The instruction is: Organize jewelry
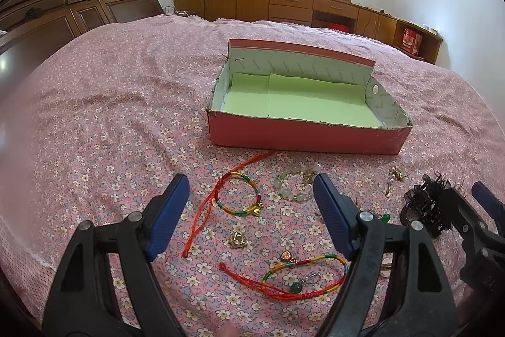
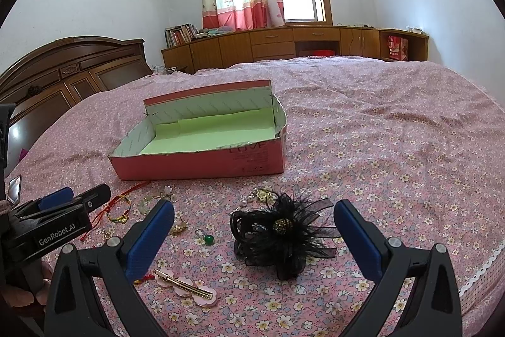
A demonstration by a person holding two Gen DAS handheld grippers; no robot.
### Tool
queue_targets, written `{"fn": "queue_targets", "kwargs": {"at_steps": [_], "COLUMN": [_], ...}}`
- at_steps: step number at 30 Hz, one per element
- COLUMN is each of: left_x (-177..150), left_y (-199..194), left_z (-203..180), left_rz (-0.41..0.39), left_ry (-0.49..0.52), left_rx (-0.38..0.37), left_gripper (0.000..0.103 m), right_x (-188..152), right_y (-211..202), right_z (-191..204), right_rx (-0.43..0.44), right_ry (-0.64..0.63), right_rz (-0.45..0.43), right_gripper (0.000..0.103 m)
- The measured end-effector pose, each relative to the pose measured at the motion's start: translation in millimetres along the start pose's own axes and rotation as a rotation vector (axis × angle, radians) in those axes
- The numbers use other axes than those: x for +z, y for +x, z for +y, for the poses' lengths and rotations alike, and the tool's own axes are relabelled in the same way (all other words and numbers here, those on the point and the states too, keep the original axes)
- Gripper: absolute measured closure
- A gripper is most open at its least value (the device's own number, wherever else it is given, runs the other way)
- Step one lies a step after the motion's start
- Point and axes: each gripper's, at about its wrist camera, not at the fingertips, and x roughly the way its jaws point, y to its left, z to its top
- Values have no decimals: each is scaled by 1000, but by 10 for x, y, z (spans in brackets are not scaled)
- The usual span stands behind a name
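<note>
Jewelry lies scattered on the bedspread [image 1: 110, 116], all on the near side of the pink box [image 1: 303, 136]; none is in the box.

Box: open-topped, pale green liner [image 1: 315, 103] on the floor, nothing else visible inside. Tall flap stands along the far wall. In the left wrist view its long axis runs 9 to 3 o'clock; in the right wrist view it tilts, roughly 8 to 2.

Left wrist view, between the fingers:
- rainbow cord bracelet [image 1: 239, 193] with gold charm, its red cord tail running from 1 o'clock toward the box down to 7 o'clock
- pale bead bracelet [image 1: 288, 187] at 3 o'clock of it, close by
- small gold heart pendant [image 1: 238, 239] just below
- second rainbow bracelet [image 1: 303, 277] nearest the camera, red cord long axis about 10 to 4, green bead earring [image 1: 296, 287] inside its loop

Right wrist view:
- black feather hair flower [image 2: 284, 234] between the fingers, gold bead centre facing up
- green bead earring [image 2: 208, 239] at 9 o'clock of it
- pink flower hair clip [image 2: 186, 286] at 7 o'clock, gold bar running 10 to 4

Left gripper [image 1: 249, 213]: fingers spread wide, holding nothing, above the bracelets.
Right gripper [image 2: 254, 239]: fingers spread wide either side of the hair flower, not touching it.
</note>
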Motion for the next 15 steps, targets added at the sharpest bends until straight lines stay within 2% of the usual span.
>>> {"fn": "queue_targets", "kwargs": {"at_steps": [15], "left_x": [-9], "left_y": [-28], "left_z": [14], "left_rz": [3], "left_ry": [0], "left_rx": [-3], "left_gripper": [29], "right_x": [30], "right_y": [-24], "right_z": [-62], "right_rx": [-13], "right_ry": [8], "right_rz": [5], "right_gripper": [0]}}
